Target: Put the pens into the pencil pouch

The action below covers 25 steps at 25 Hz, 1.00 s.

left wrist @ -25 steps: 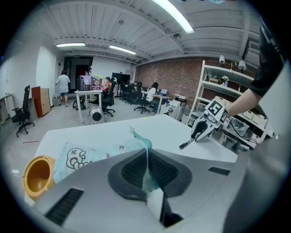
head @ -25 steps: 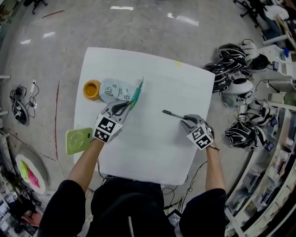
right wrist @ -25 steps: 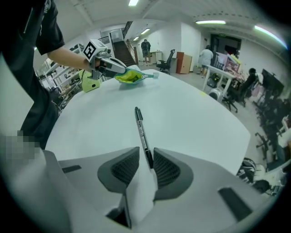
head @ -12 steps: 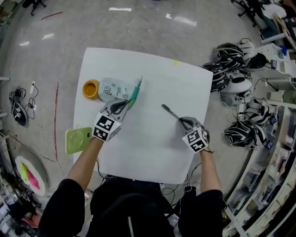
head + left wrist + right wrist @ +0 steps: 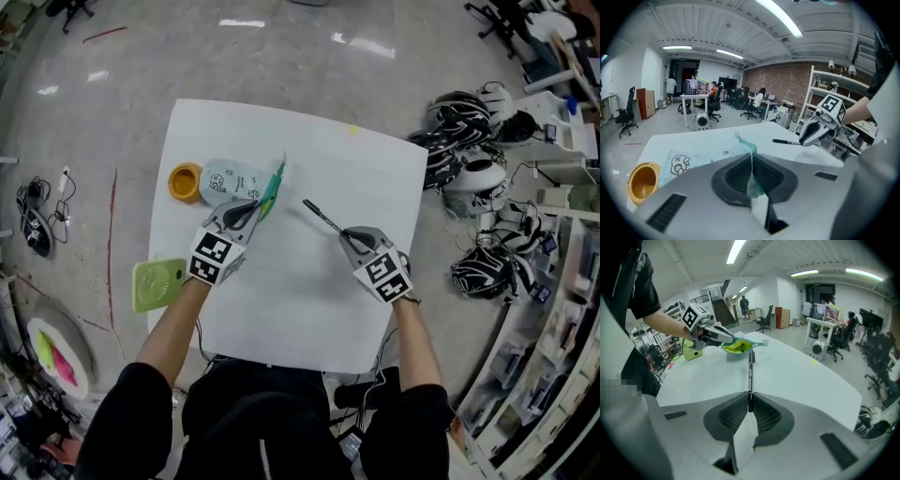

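Pen: a slim black pen (image 5: 323, 217) with pale print along its barrel, held by its rear end. It appears clear of the table and points toward the pouch, with its tip still apart from the pouch mouth.
Pen handling: likely light, stiff and smooth. Gripped only at one end, it may pivot or slide, so a hold nearer the middle would be steadier.
Pouch: a pale blue soft fabric pencil pouch (image 5: 230, 181) with cartoon print and a teal zipper edge. It lies at the far left of the table, its mouth turned toward the pen. In the right gripper view a yellow-green lining shows inside the mouth.
Pouch handling: probably limp, so the mouth would sag shut unless the zipper edge is held up. That edge is the place to hold it.
Right claw (image 5: 345, 232): its jaws have just been closing, and the pads now clamp the pen's end.
Left claw (image 5: 255, 208): pinched tight on the teal zipper edge, lifting the mouth.
Table: a white table (image 5: 309, 309) that carries everything.
Nearby: an orange round cup (image 5: 186, 181) sits just beside the pouch's closed end. A pale green square gadget (image 5: 159, 283) sits at the table's left edge.
Step in hand: seemingly carrying the pen toward the opened mouth.
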### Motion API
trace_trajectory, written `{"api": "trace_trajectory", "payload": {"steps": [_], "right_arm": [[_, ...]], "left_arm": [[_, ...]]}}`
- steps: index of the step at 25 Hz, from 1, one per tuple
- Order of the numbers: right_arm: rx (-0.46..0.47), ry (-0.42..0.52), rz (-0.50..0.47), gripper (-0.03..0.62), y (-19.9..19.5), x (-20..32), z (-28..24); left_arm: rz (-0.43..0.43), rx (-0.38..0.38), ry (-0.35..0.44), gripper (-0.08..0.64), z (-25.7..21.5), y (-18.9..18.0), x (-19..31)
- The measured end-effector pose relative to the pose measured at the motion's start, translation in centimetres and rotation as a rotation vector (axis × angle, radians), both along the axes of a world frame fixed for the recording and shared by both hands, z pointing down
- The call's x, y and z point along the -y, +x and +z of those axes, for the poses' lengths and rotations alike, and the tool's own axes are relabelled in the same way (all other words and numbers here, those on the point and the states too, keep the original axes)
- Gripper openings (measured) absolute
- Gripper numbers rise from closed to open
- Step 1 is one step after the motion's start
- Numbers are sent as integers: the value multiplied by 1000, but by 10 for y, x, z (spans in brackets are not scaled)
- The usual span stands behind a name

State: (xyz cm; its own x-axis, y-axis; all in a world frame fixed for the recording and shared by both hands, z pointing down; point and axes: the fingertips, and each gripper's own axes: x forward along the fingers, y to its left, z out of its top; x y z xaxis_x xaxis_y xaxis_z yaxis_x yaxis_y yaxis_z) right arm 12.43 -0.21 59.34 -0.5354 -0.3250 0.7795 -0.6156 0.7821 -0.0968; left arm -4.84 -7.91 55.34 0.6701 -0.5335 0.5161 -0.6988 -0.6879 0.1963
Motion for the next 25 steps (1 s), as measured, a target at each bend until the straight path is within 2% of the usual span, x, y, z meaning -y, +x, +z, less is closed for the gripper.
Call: {"api": "trace_trajectory", "payload": {"steps": [8, 14, 20, 25], "right_arm": [[-32, -37, -137, 44, -58, 10, 10], [-72, -68, -207, 44, -86, 19, 18], [-51, -56, -233, 44, -114, 32, 14], [-37, -47, -219, 46, -130, 39, 19]], "left_arm": [[12, 4, 20, 29, 0, 3, 1], [41, 16, 26, 29, 4, 9, -4], [62, 11, 18, 29, 5, 10, -8], [55, -4, 10, 29, 4, 8, -6]]}}
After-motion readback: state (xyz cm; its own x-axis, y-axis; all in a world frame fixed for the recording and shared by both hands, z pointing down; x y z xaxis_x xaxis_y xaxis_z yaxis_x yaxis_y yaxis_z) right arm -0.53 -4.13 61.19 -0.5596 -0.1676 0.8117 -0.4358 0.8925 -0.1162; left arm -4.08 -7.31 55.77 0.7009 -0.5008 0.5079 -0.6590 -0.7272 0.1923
